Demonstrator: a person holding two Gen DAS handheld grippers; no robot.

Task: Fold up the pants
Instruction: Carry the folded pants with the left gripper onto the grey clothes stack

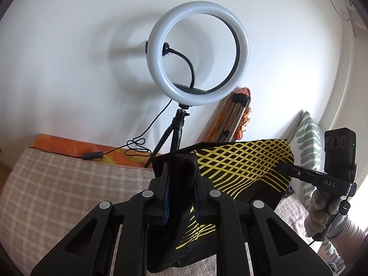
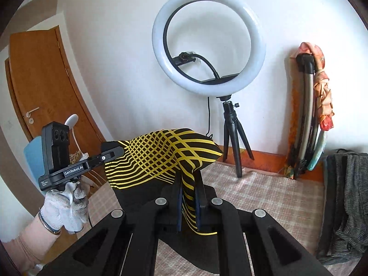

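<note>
With both grippers raised above the checked bed cover (image 2: 264,195), the black-and-yellow pants (image 2: 161,156) hang stretched between them, clear of the bed and in front of the ring light (image 2: 209,48) on its tripod (image 2: 234,135). Left gripper (image 1: 180,179): jaws nearly closed, clamped on a bunched black edge of the fabric, rest draping below. Right gripper (image 2: 188,195): jaws also pinched tight on a yellow-striped fold, blue pads (image 2: 180,204) pressing cloth on both sides.
</note>
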